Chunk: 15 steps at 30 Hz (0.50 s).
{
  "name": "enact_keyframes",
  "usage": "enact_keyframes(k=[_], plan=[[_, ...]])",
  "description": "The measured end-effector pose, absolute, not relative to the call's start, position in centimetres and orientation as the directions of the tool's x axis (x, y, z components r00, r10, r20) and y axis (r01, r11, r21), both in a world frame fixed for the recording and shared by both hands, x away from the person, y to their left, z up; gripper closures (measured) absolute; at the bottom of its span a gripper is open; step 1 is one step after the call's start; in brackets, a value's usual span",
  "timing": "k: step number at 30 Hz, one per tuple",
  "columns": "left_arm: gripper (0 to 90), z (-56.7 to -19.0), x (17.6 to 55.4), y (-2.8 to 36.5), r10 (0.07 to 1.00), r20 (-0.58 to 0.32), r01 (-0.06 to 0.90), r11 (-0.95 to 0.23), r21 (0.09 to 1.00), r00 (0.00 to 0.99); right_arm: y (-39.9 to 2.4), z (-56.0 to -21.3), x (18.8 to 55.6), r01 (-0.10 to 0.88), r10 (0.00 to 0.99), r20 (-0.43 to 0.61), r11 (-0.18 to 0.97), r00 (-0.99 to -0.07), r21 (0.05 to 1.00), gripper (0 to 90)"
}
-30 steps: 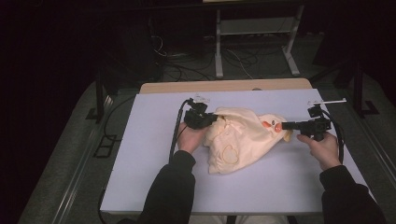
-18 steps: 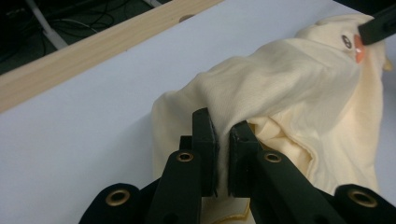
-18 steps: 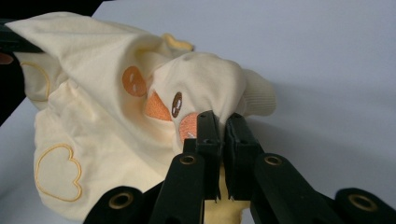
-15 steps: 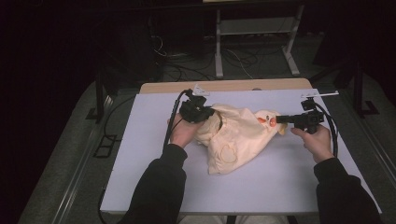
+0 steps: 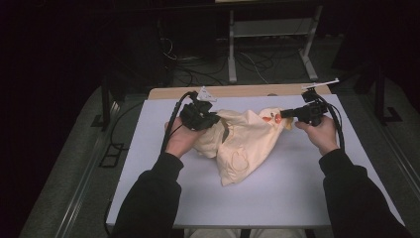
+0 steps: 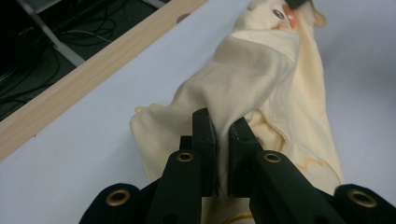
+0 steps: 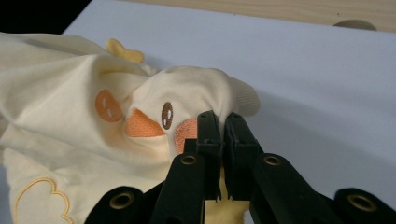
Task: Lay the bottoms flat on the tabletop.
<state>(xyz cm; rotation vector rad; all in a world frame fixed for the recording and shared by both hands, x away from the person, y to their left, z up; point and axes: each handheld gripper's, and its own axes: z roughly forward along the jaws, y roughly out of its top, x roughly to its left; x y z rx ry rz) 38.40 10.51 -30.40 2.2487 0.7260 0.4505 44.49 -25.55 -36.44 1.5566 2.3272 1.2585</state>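
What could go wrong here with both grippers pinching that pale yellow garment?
1. The left gripper pinches just a thin fold of the pale yellow cotton garment with a duck face; it could slip out under tension.
2. The right gripper clamps beside the embroidered orange cheek; pulling might strain the stitching.
3. The lower part rests bunched on the white table and may drag.

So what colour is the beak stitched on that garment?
Orange, on the pale yellow garment; the beak shows best in the right gripper view.
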Motion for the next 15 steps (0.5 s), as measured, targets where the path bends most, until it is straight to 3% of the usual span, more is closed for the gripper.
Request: enact_keyframes(k=[8, 15], plan=[[82.6, -31.9, 36.6, 11.2, 0.563, 0.075, 0.362, -0.622, 0.694, 0.823, -24.0, -37.3, 44.6, 0.741, 0.800, 0.328, 0.204, -0.503, 0.639, 84.7], [82.7, -34.4, 35.1, 11.5, 0.510, -0.010, 0.386, -0.638, 0.667, 0.860, -24.3, -38.8, 44.1, 0.760, 0.797, 0.345, 0.206, -0.496, 0.617, 84.8]])
